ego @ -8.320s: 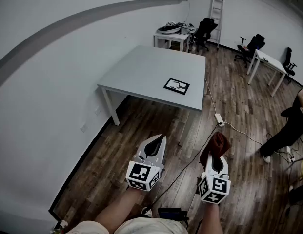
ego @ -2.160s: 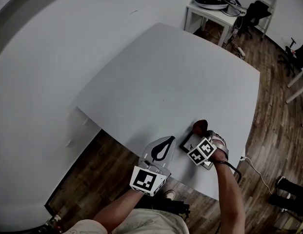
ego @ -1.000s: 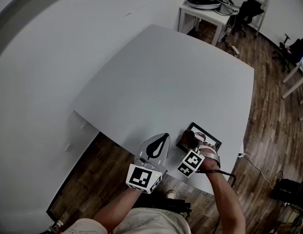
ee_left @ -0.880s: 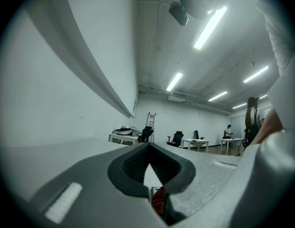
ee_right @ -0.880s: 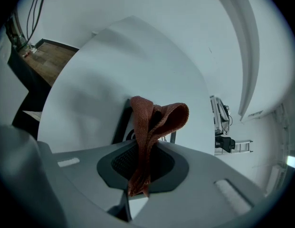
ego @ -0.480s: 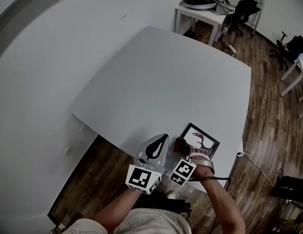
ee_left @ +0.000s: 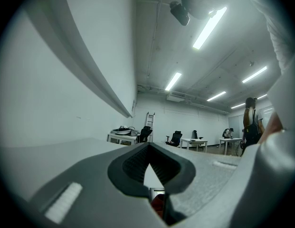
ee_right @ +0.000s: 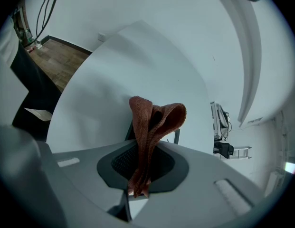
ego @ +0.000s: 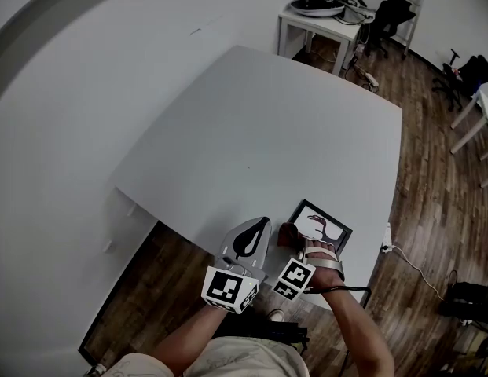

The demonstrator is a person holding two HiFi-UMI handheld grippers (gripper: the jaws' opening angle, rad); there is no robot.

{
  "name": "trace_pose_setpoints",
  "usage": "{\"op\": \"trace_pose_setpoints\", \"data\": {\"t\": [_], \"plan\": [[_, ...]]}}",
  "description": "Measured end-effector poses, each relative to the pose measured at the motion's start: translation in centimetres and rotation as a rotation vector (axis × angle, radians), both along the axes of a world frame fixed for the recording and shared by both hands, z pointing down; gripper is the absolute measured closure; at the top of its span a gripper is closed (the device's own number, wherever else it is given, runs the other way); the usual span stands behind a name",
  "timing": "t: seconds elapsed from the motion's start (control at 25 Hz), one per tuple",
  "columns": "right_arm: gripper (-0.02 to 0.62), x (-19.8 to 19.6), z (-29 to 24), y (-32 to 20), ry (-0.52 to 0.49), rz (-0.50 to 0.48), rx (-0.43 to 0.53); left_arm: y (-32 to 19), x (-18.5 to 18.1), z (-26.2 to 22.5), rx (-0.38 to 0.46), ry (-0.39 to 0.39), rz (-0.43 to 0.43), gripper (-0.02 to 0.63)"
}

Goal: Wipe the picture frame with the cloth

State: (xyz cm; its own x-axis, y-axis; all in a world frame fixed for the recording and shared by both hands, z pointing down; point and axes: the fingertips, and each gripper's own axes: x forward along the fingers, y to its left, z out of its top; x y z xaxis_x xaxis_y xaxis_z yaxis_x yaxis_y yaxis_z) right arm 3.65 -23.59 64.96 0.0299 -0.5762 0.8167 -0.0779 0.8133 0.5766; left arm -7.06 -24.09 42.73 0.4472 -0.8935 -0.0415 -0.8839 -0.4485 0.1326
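Right gripper [ego: 294, 243] clamps a rust-red woven cloth [ee_right: 156, 120]. Its loose fold sits at the near-left edge of the black-rimmed picture frame [ego: 324, 223], which lies flat near the grey table's [ego: 259, 124] corner. Left gripper [ego: 259, 230] closed, empty, just beside. We judge a hard wipe could skid the unbraced frame off the edge.

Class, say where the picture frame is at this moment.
In the head view the frame lies flat at the table's near right corner, right beside the right gripper and its cloth.

Even, cool light from ceiling strip lamps [ee_left: 208, 26]; strong fisheye bending, dark vignetted corners, soft shadows.
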Motion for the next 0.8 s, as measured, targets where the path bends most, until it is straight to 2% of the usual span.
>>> {"op": "trace_pose_setpoints", "data": {"t": [0.36,0.68,0.8], "plan": [[0.535,2.3,-2.5,-2.2,-0.010,0.031,0.062,0.1,0.4,-0.3,0.004,-0.005,0.003,0.604],[0.535,7.1,-3.5,-6.2,0.036,0.109,0.103,0.1,0.6,0.0,0.004,-0.014,0.008,0.604],[0.535,8.3,-2.6,-7.1,0.085,0.111,0.103,0.0,0.5,0.1,0.000,-0.018,0.008,0.604]]}}
